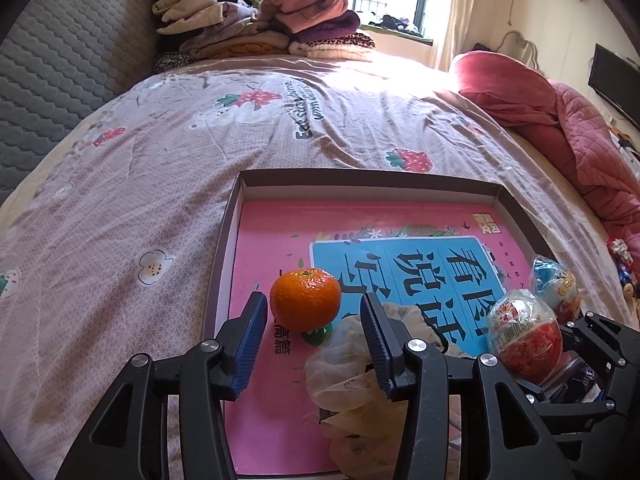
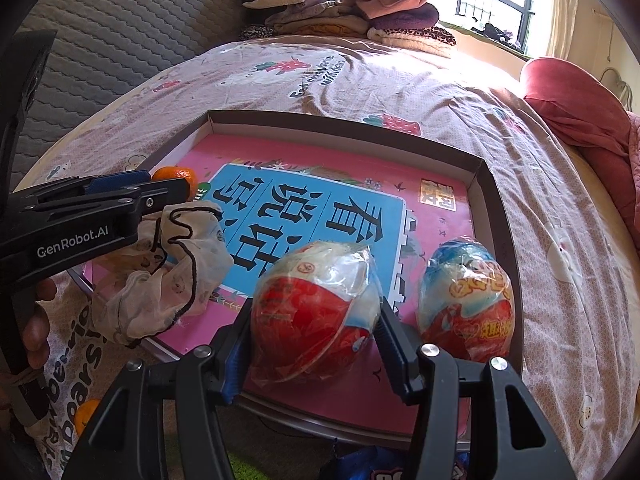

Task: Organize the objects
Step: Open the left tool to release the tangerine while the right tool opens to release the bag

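Fingers first: the left gripper (image 1: pixel 314 326) stands apart around the mandarin (image 1: pixel 305 299), blue pads (image 1: pixel 252 344) just clear of the peel on both sides, nothing pinched. The right gripper (image 2: pixel 316 344) has its fingers pressed on the red surprise egg (image 2: pixel 316 312), wrapper dimpled at both pads.

Largest down: bed with strawberry-print sheet (image 1: pixel 160 152); on it a shallow cardboard box tray (image 1: pixel 360 178); pink book (image 1: pixel 272 232) lining its floor; crumpled cloth pouch (image 2: pixel 172 272) at the near edge; the red egg and a blue-topped surprise egg (image 2: pixel 466 300) side by side by the right wall; the mandarin sits near the left wall. A second mandarin (image 2: pixel 86 414) lies outside, low left in the right wrist view.

Step judged: both items being set down inside the tray. To do it well:
- back the left fingers straight off so no pad nudges the round fruit rolling.
- lower the egg until it rests on the book, then part the fingers slowly; slick foil may cling.
- keep clear of the neighbouring egg.
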Demonstrator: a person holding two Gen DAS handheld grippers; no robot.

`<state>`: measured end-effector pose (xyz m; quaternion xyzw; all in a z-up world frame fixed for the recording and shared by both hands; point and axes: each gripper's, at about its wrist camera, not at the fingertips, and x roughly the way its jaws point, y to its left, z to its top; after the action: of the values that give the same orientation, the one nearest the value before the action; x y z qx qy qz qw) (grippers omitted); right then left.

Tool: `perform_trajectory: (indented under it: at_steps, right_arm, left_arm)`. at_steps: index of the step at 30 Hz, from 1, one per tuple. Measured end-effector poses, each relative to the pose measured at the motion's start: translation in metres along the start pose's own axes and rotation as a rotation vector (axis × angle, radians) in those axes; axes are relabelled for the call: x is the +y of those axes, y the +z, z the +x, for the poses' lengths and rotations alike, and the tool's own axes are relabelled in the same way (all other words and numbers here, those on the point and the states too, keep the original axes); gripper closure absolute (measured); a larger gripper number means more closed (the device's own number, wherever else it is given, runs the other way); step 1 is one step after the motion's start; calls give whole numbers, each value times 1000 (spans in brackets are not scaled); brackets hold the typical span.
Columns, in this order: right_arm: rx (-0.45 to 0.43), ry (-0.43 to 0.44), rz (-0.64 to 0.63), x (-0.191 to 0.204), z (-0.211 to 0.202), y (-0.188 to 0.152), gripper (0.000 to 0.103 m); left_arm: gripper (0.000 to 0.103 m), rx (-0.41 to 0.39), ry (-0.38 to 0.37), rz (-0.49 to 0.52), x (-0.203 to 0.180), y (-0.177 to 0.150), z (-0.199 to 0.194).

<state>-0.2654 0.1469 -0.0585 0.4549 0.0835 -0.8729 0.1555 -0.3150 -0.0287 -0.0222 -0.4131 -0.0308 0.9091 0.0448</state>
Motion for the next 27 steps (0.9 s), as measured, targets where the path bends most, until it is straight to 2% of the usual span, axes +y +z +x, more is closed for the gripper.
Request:
perform_trajectory:
  at_steps: [4, 7, 17, 27]
  right_arm:
    - [1, 5, -1, 0, -1, 0, 47]
    - [-5, 18, 2, 0, -4, 1, 47]
    - [-46, 40, 33, -3, -20, 6, 47]
    - [-60, 30, 11, 3, -26, 8, 46]
  left_arm:
    - [52, -4, -6, -2, 1, 1, -8]
    - [47, -12, -18, -12, 1, 2, -15]
    - [47, -29, -24, -11, -4, 1, -40]
    - [47, -41, -27, -3, -11, -1, -58]
